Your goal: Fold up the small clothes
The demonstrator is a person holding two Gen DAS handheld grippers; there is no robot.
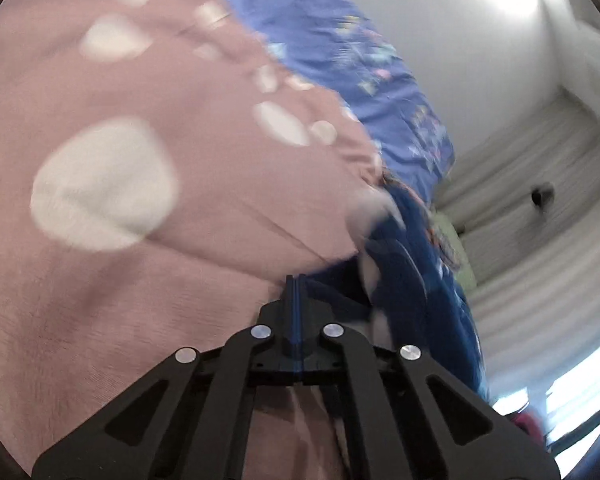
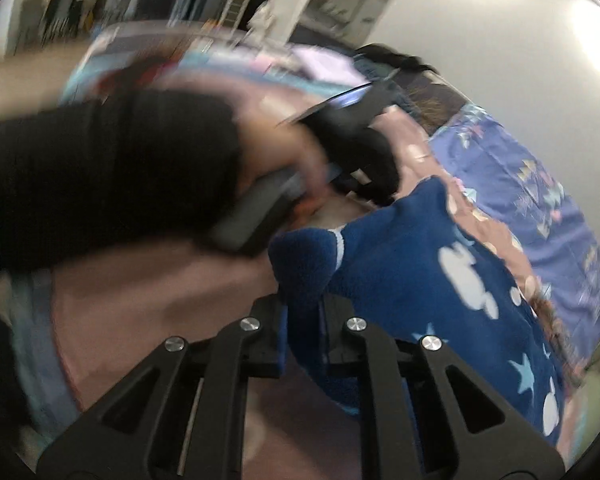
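Here, the right claw (image 2: 303, 304) is pinching the blue fleece garment (image 2: 428, 280), which is trailing off to its right over the pink bedcover (image 2: 148, 300); the left claw (image 1: 296, 280) is sitting fully closed, empty, garment just right.

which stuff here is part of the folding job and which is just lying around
In the job:
- navy fleece garment
- right tool, shut on it
- left tool, shut

Lying about:
- pink spotted blanket
- purple patterned sheet
- clothes pile

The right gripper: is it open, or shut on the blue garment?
Shut on it. In the right wrist view the right gripper has its fingers pressed on both sides of a bunched fold of the blue garment.
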